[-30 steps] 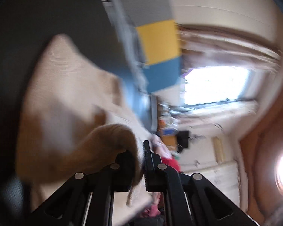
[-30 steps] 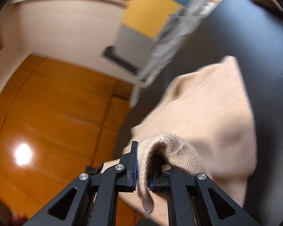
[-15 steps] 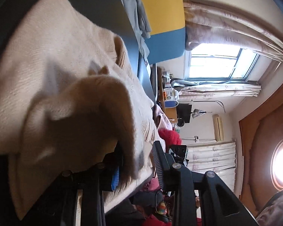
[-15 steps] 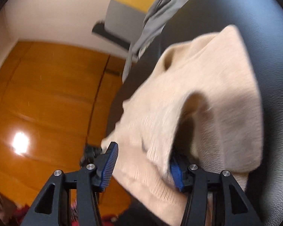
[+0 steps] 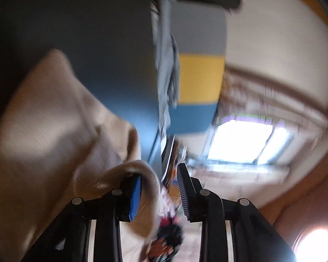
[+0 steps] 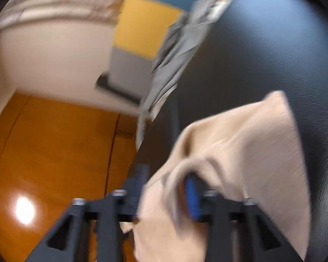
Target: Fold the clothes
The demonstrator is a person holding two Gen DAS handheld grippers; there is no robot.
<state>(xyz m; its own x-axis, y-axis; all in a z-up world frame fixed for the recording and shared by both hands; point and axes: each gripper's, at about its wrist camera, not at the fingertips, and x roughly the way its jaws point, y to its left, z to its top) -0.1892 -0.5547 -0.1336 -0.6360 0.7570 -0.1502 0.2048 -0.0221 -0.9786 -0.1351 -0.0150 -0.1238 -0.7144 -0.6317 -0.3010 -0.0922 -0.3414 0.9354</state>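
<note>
A beige knit sweater [image 5: 43,131] lies bunched on a dark leather-like surface [image 5: 87,43]. In the blurred left wrist view, my left gripper [image 5: 159,172] has its jaws opening; a fold of the sweater hangs over its blue left pad [image 5: 134,196], and the other pad is bare. From the right wrist, the sweater [image 6: 251,148] spreads over the dark surface [image 6: 273,43]. My right gripper [image 6: 167,172] is closing, with a loose fold draped over one blue pad [image 6: 192,196] and a gap left to the other pad.
A grey garment [image 5: 166,65] hangs along the far edge of the dark surface, also seen as the grey garment [image 6: 175,65]. Behind it stands a grey, yellow and blue panel [image 5: 201,76]. Orange wood [image 6: 54,152] lies beyond the surface's edge. A bright window [image 5: 240,142] shows.
Both grippers were shut on folds of the sweater a second ago and have let go. The fabric now hangs loose over one pad of each, and both views have shifted and rolled.
</note>
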